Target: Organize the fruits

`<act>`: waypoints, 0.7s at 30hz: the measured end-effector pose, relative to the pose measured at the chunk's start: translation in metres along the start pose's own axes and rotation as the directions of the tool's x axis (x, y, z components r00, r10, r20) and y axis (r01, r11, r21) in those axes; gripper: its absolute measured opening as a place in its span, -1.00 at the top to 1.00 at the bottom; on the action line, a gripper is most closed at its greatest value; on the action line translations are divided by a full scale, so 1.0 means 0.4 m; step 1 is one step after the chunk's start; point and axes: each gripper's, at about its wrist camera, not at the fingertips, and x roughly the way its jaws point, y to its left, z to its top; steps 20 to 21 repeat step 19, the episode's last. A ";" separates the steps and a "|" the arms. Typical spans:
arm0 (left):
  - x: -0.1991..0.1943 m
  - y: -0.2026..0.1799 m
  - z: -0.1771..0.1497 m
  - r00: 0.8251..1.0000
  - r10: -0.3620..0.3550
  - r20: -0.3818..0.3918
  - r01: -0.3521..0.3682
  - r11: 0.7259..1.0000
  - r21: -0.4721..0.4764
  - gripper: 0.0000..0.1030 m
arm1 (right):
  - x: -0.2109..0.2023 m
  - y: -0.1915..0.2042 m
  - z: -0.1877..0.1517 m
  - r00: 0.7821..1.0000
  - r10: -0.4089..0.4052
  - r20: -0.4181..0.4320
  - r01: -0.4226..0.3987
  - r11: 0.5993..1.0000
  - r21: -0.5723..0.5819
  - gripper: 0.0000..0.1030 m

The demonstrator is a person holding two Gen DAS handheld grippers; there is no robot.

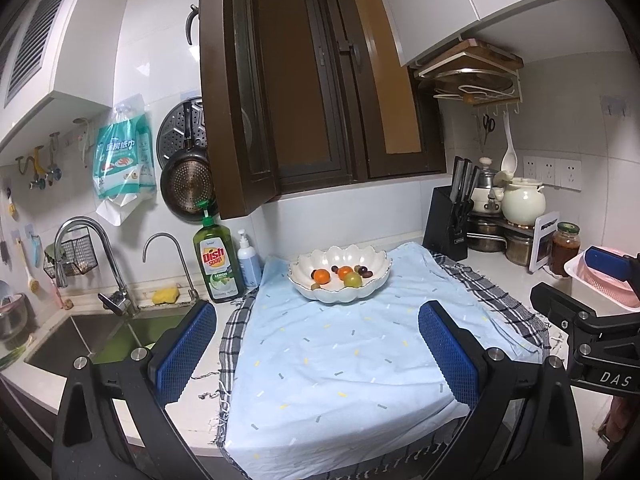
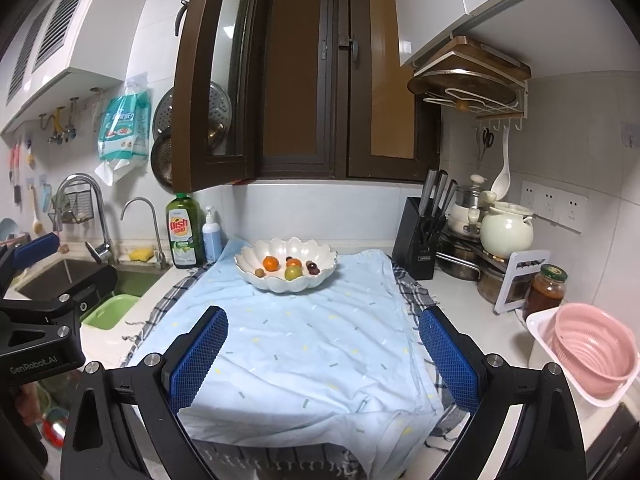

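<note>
A white scalloped bowl [image 1: 340,256] [image 2: 286,248] stands at the back of a light blue cloth [image 1: 340,360] [image 2: 304,344]. In it lie two oranges [image 1: 321,276] [image 2: 271,263], a green fruit [image 1: 352,279] [image 2: 293,273], a small brown fruit [image 2: 259,271] and a few dark grapes [image 1: 362,270] [image 2: 312,267]. My left gripper [image 1: 316,348] hovers open over the cloth's near part, well short of the bowl. My right gripper [image 2: 322,356] is open too, nothing between its fingers. Each gripper shows at the other view's edge.
A sink [image 1: 80,340] with taps lies to the left, dish soap [image 1: 218,264] and a pump bottle [image 1: 249,260] beside it. A knife block [image 2: 420,240], pots, a jar [image 2: 546,292] and a pink colander [image 2: 592,356] in a white tray crowd the right. An open dark cabinet door [image 1: 236,100] hangs above.
</note>
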 end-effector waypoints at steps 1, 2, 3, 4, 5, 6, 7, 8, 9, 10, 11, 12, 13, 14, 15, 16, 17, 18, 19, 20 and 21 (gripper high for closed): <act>0.000 0.000 0.001 1.000 -0.001 -0.001 0.001 1.000 0.000 -1.00 | -0.001 -0.002 0.001 1.000 0.000 -0.001 0.000 1.000 0.001 -0.90; 0.000 -0.001 0.001 1.000 -0.003 -0.001 0.003 1.000 0.000 -1.00 | 0.001 -0.004 0.003 1.000 -0.001 -0.003 0.001 1.000 0.001 -0.90; 0.000 -0.002 0.003 1.000 -0.006 0.000 0.006 1.000 -0.001 -1.00 | 0.001 -0.005 0.004 1.000 -0.002 -0.002 0.002 1.000 0.002 -0.90; 0.001 -0.004 0.005 1.000 -0.008 0.000 0.008 1.000 -0.001 -1.00 | 0.000 -0.007 0.003 1.000 -0.006 -0.003 0.006 1.000 0.002 -0.90; 0.002 -0.005 0.006 1.000 -0.011 0.000 0.011 1.000 -0.003 -1.00 | 0.004 -0.009 0.004 1.000 -0.007 -0.005 0.007 1.000 0.002 -0.90; 0.001 -0.005 0.007 1.000 -0.017 0.002 0.017 1.000 -0.005 -1.00 | 0.005 -0.011 0.003 1.000 -0.008 -0.006 0.008 1.000 0.002 -0.90; 0.002 -0.006 0.008 1.000 -0.021 0.003 0.021 1.000 -0.005 -1.00 | 0.005 -0.013 0.002 1.000 -0.010 -0.006 0.010 1.000 0.004 -0.90; 0.004 -0.007 0.010 1.000 -0.024 0.003 0.024 1.000 -0.005 -1.00 | 0.007 -0.016 0.002 1.000 -0.012 -0.008 0.012 1.000 0.005 -0.90; 0.005 -0.008 0.011 1.000 -0.026 0.002 0.026 1.000 -0.004 -1.00 | 0.008 -0.017 0.002 1.000 -0.014 -0.008 0.014 1.000 0.007 -0.90; 0.008 -0.009 0.011 1.000 -0.027 0.001 0.027 1.000 -0.002 -1.00 | 0.009 -0.021 0.002 1.000 -0.014 -0.008 0.014 1.000 0.009 -0.90; 0.009 -0.011 0.012 1.000 -0.028 -0.001 0.028 1.000 -0.001 -1.00 | 0.010 -0.022 0.002 1.000 -0.015 -0.008 0.015 1.000 0.009 -0.90; 0.011 -0.012 0.011 1.000 -0.029 -0.002 0.029 1.000 0.000 -1.00 | 0.012 -0.024 0.002 1.000 -0.016 -0.008 0.016 1.000 0.010 -0.90; 0.013 -0.013 0.011 1.000 -0.031 -0.004 0.031 1.000 0.001 -1.00 | 0.013 -0.025 0.001 1.000 -0.016 -0.008 0.016 1.000 0.010 -0.90; 0.015 -0.014 0.011 0.999 -0.034 -0.006 0.034 0.999 0.003 -1.00 | 0.014 -0.026 0.001 1.000 -0.016 -0.009 0.016 1.000 0.011 -0.90; 0.017 -0.014 0.012 0.999 -0.040 -0.008 0.040 0.999 0.003 -1.00 | 0.016 -0.026 0.001 1.000 -0.016 -0.009 0.016 1.000 0.012 -0.90; 0.018 -0.018 0.013 0.999 -0.044 -0.009 0.044 0.999 0.002 -1.00 | 0.019 -0.027 0.001 1.000 -0.015 -0.010 0.015 1.000 0.011 -0.90; 0.021 -0.018 0.013 0.999 -0.048 -0.011 0.048 0.999 0.001 -1.00 | 0.016 -0.026 0.000 1.000 -0.016 -0.010 0.016 1.000 0.010 -0.90; 0.023 -0.018 0.013 0.999 -0.049 -0.012 0.049 0.999 0.000 -1.00 | 0.018 -0.027 -0.001 1.000 -0.015 -0.011 0.015 1.000 0.010 -0.90; 0.025 -0.018 0.013 0.999 -0.049 -0.013 0.049 0.999 -0.001 -1.00 | 0.019 -0.028 0.000 1.000 -0.014 -0.010 0.014 1.000 0.011 -0.90; 0.025 -0.018 0.013 0.999 -0.049 -0.013 0.049 0.999 -0.001 -1.00 | 0.019 -0.028 0.000 1.000 -0.014 -0.010 0.014 1.000 0.011 -0.90; 0.025 -0.018 0.013 0.999 -0.049 -0.013 0.049 0.999 -0.001 -1.00 | 0.019 -0.028 0.000 1.000 -0.014 -0.010 0.014 1.000 0.011 -0.90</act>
